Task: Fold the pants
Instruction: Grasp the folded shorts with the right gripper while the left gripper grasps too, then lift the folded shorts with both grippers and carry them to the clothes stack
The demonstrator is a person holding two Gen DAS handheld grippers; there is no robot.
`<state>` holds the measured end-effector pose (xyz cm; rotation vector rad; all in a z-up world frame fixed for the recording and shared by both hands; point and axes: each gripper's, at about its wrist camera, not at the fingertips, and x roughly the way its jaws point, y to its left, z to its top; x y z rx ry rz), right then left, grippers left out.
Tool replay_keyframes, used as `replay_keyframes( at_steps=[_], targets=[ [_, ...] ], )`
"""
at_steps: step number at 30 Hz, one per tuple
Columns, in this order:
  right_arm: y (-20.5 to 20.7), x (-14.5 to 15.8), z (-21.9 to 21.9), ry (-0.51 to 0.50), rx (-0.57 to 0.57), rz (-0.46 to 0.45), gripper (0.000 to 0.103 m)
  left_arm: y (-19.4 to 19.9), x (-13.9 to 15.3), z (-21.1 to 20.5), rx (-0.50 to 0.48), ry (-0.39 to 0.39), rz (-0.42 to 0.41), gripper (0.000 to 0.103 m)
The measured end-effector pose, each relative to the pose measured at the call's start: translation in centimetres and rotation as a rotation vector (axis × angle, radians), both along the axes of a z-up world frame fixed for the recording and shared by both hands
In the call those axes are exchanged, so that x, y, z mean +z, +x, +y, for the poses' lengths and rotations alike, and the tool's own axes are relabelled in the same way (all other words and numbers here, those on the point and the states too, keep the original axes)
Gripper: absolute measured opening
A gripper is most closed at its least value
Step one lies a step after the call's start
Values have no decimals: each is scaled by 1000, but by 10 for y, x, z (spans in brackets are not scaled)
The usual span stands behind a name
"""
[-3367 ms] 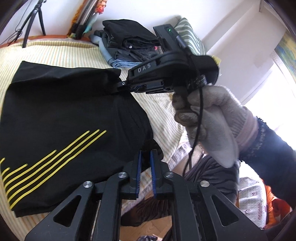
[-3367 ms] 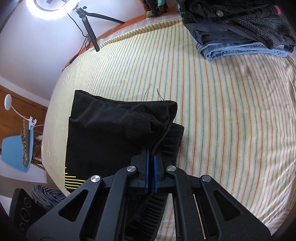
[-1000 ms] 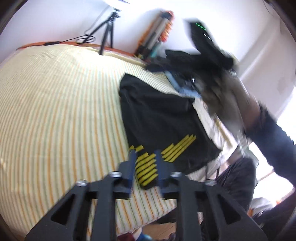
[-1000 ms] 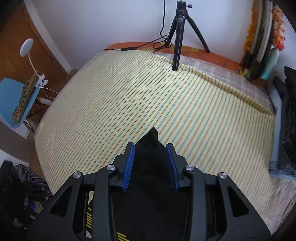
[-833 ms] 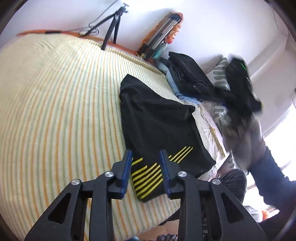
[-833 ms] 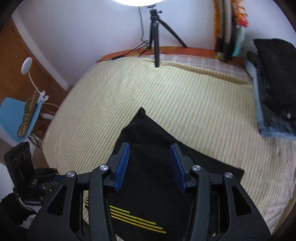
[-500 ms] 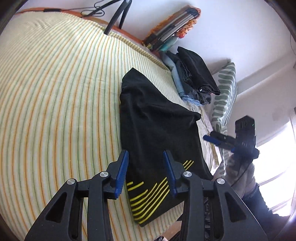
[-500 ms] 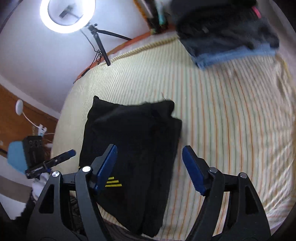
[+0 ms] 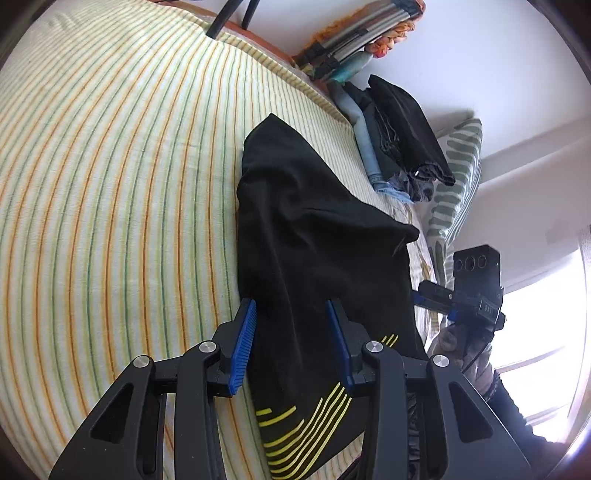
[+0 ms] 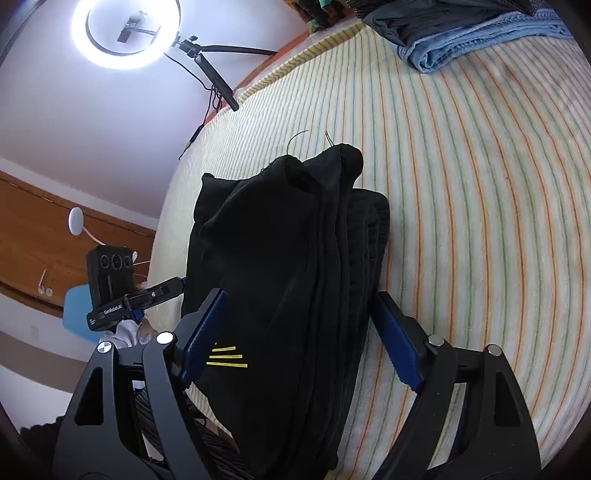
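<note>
Black pants [image 9: 317,243] with yellow stripes lie folded in layers on the striped bed, near its front edge; they also show in the right wrist view [image 10: 291,258]. My left gripper [image 9: 291,339] is open and empty, hovering over the left part of the pants near the yellow stripes [image 9: 306,432]. My right gripper [image 10: 299,332] is wide open and empty, its jaws straddling the stacked edge of the pants from above. Each gripper also shows in the other's view: the right one [image 9: 436,295], the left one [image 10: 162,288].
A pile of folded clothes [image 9: 399,136] lies at the far side of the bed [image 9: 110,184], beside a green patterned pillow [image 9: 454,184]. A ring light [image 10: 125,33] on a tripod stands beyond the bed. A blue chair [image 10: 77,306] stands off the bed's side.
Both grippers were shut on the pants 3.4 s ago and have let go. They swung away, opened wider, and now hover over the folded pants from opposite sides.
</note>
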<state>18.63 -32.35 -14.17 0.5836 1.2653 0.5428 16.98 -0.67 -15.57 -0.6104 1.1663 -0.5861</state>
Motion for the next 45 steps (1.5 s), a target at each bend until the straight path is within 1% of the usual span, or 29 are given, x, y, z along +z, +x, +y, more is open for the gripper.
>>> replay_keyframes(
  at_steps=[2,4,5,7,8,11,12,13,14,15,18,19,20,21,22,23,24,25,27,31,33,35,37,38,39,41,42,43,45],
  targets=[
    [-1,-1,-2,18,1,-3,81,2,0,-2,-10,-8,0,37],
    [-1,-2,-3,2,13,-13,68,2,2,-8,-30,9,-18,34],
    [-2,-3,-4,2,14,-15,64,1,3,-10,-42,21,-30,34],
    [-2,-7,-8,14,-2,-7,45,2,4,-14,-53,31,-37,34],
    [-2,-9,-9,21,-7,-3,42,3,5,-15,-56,33,-37,34],
    [-1,-8,-5,-7,11,-19,41,5,8,-16,-63,63,-49,34],
    [-1,-8,-5,-12,10,-17,41,7,7,-16,-56,67,-42,37],
    [0,-9,-5,-1,4,-8,44,9,5,-14,-45,63,-26,40],
    [2,-11,-6,13,-2,1,45,11,4,-12,-39,36,-17,47],
    [3,-12,-8,27,-16,10,46,12,3,-9,-31,15,-13,51],
    [2,-11,-5,13,-13,-3,47,15,2,-10,-11,11,-22,51],
    [2,-10,-3,6,-5,-13,46,15,3,-11,-7,15,-31,51],
    [1,-8,0,-9,2,-23,42,14,3,-13,-4,22,-45,48],
    [1,-8,2,-23,11,-26,32,14,4,-14,-4,32,-55,45],
    [1,-9,4,-24,16,-25,31,14,4,-15,5,50,-65,39],
    [0,-8,6,-31,15,-33,30,15,4,-16,13,68,-66,20],
    [-1,-6,8,-44,24,-46,21,15,4,-15,21,77,-70,10],
    [-2,-3,9,-54,34,-61,17,14,4,-14,29,80,-76,9],
    [-5,4,9,-56,28,-92,16,12,7,-11,44,84,-96,8],
    [-7,13,11,-69,26,-127,15,9,15,-8,41,104,-131,6],
    [-7,13,13,-84,33,-127,15,9,17,-7,38,129,-141,6],
    [-6,11,12,-88,27,-116,15,9,14,-6,30,132,-130,6],
    [-7,11,12,-91,27,-115,15,10,11,-5,35,130,-100,15],
    [-6,11,11,-87,27,-108,15,12,9,-3,44,131,-86,31],
    [-5,8,8,-77,19,-88,19,12,9,-2,44,120,-82,34],
    [-3,4,1,-81,-10,-48,27,17,6,-3,44,120,-68,35],
    [-3,3,-2,-112,-28,-32,43,18,4,-3,40,116,-62,35],
    [-4,2,-6,-113,-41,-28,46,20,3,-3,38,104,-60,35],
    [-2,-1,-15,-42,-55,-2,51,25,0,-4,21,65,-49,35]
  ],
)
